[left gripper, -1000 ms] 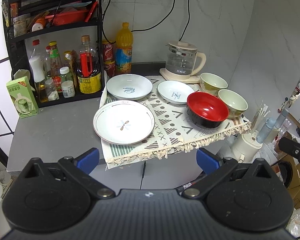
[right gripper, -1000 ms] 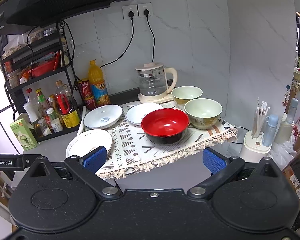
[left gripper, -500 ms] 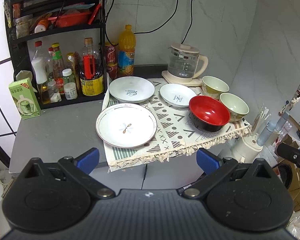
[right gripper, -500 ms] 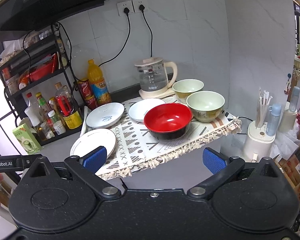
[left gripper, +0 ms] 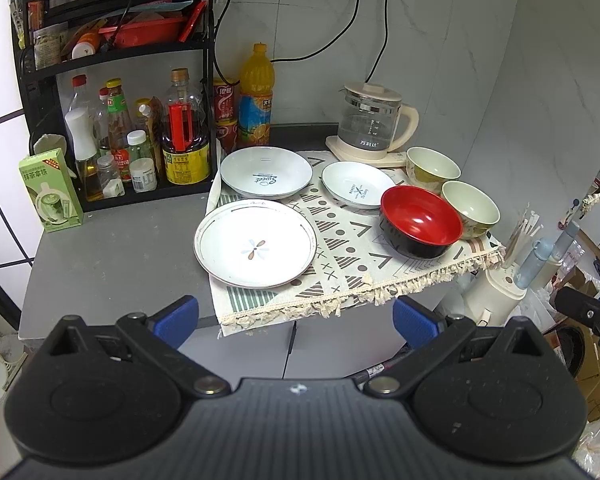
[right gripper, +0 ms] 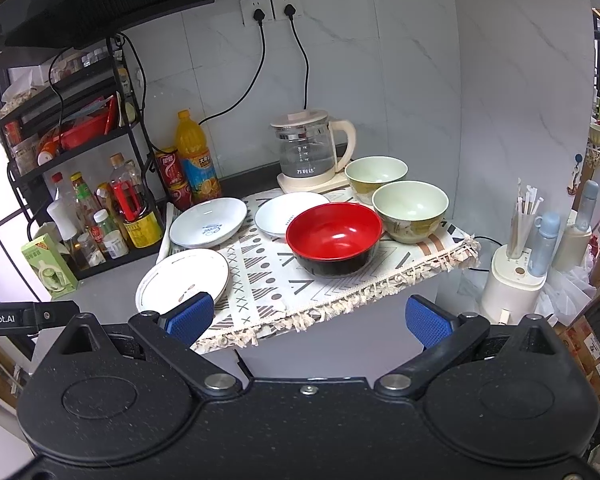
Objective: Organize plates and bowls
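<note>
On a patterned cloth (left gripper: 340, 256) lie a large white plate (left gripper: 255, 243), a deeper white plate (left gripper: 266, 173) and a small white plate (left gripper: 358, 184). A red and black bowl (left gripper: 420, 220) and two pale green bowls (left gripper: 470, 209) (left gripper: 432, 168) stand at the right. They also show in the right wrist view: red bowl (right gripper: 334, 238), green bowls (right gripper: 410, 210) (right gripper: 376, 174), large plate (right gripper: 182, 276). My left gripper (left gripper: 296, 318) is open and empty, short of the counter's front edge. My right gripper (right gripper: 306, 318) is open and empty, before the cloth's fringe.
A glass kettle (left gripper: 370, 122) stands behind the bowls. A black rack with bottles (left gripper: 140, 136) and a green carton (left gripper: 50, 192) are at the left. An orange juice bottle (left gripper: 256, 96) and cans stand by the wall. A white holder (left gripper: 508, 280) is right of the counter.
Both grippers have drifted slightly, so the dishes shift a little in view. Nothing on the counter has moved, and both jaws stay open.
</note>
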`<state>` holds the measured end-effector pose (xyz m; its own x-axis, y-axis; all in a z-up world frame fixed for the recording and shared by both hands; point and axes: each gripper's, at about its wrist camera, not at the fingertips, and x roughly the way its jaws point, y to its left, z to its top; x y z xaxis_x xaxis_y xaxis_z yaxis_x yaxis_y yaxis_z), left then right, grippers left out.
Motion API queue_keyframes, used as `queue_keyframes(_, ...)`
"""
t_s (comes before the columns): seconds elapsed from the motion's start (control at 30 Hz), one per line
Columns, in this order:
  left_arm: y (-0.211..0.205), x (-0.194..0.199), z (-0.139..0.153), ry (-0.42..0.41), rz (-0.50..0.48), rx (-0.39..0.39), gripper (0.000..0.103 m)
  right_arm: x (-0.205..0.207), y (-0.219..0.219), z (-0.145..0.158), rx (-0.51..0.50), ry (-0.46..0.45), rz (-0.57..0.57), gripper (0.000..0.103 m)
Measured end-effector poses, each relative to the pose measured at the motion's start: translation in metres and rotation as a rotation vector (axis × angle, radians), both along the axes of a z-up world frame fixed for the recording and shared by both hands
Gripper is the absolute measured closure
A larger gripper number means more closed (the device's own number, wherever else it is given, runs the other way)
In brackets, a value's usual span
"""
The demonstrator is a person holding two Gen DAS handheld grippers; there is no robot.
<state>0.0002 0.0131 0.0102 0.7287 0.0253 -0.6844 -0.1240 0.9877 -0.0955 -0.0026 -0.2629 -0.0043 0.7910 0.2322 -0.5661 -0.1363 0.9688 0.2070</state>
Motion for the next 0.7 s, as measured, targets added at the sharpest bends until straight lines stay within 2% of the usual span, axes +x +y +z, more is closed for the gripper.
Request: queue_keyframes(0.7,-0.007,0.017,-0.015,0.014,0.002,-0.008,0.001,0.009,-0.001,-0.005,-0.028,0.005,0.011,0.000)
